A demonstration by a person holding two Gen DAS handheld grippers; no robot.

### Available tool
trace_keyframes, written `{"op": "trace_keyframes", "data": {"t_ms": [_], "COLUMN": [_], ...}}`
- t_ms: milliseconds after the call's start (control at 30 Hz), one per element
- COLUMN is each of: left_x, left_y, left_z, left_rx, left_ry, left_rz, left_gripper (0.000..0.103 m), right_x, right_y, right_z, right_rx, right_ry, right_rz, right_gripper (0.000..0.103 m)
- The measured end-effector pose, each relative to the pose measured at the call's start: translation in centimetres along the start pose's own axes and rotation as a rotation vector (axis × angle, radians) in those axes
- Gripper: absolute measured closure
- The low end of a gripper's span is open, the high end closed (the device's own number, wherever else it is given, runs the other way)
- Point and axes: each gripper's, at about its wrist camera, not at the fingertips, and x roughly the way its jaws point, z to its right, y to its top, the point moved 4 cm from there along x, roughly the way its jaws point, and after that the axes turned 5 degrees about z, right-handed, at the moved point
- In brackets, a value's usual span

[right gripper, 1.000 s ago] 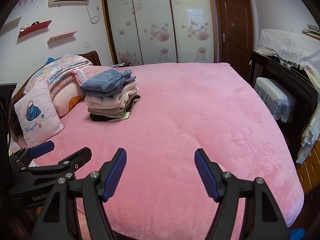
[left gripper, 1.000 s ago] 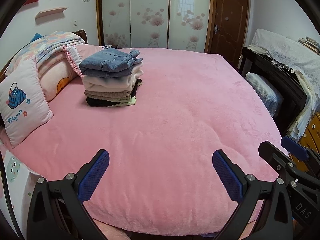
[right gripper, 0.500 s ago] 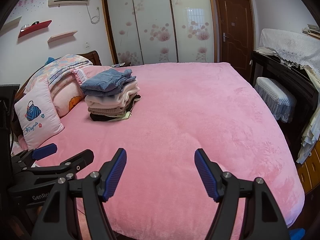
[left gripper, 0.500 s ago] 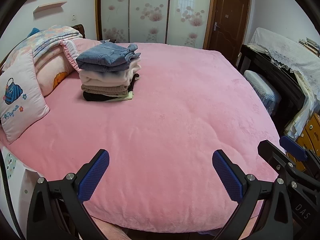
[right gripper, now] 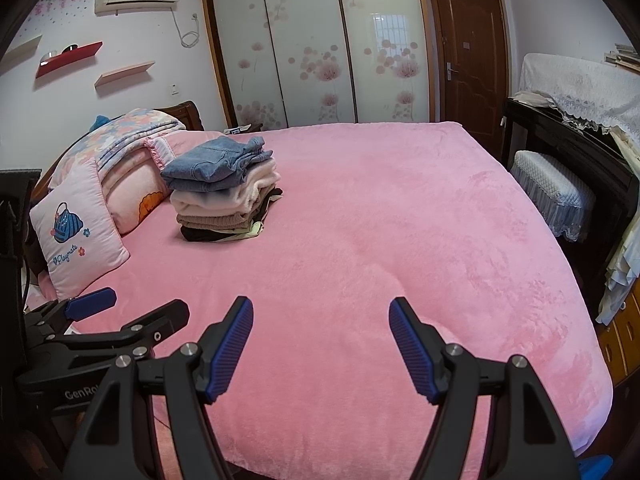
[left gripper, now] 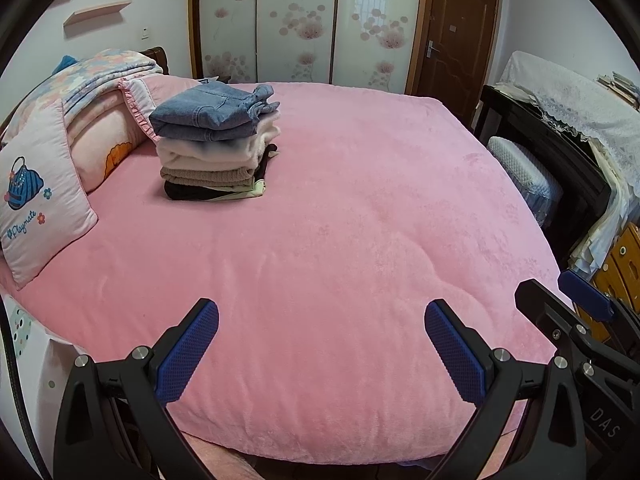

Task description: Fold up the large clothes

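A stack of folded clothes (left gripper: 218, 144), with blue jeans on top and cream, beige and black pieces below, sits on the far left part of the pink bed (left gripper: 340, 248); it also shows in the right wrist view (right gripper: 226, 192). My left gripper (left gripper: 320, 346) is open and empty above the bed's near edge. My right gripper (right gripper: 320, 344) is open and empty above the near edge too. The right gripper's side shows in the left wrist view (left gripper: 576, 320), and the left gripper's side shows in the right wrist view (right gripper: 108, 328).
Pillows (left gripper: 40, 208) and a folded quilt (left gripper: 100, 76) lie at the bed's left end. A black piano with a lace cover (left gripper: 560, 120) and a padded stool (left gripper: 524, 176) stand along the right. Wardrobe doors (right gripper: 320, 52) and a brown door (right gripper: 468, 56) are behind.
The left gripper's view has shifted slightly, and the clothes stack sits a little lower in it than half a second ago. Both grippers stay open and empty. The stack has not moved.
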Motion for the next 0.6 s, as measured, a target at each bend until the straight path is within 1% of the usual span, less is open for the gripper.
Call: {"op": "trace_keyframes", "data": {"t_ms": [167,600], "left_x": [0.28,0.79], "left_y": [-0.24,-0.30], "left_z": [-0.08,-0.55], "left_rx": [0.008,0.006], "left_ry": [0.013,0.011], "left_rz": [-0.003,-0.018], "left_gripper": [0.001,0.001], "right_x": [-0.05,0.09], "right_y": [-0.13,-0.40], "right_z": [-0.14,-0.28], "right_rx": [0.002,0.001], "right_ry": [0.002,0.002], "right_rz": [-0.008,-0.014], "right_gripper": [0.032,0.032]}}
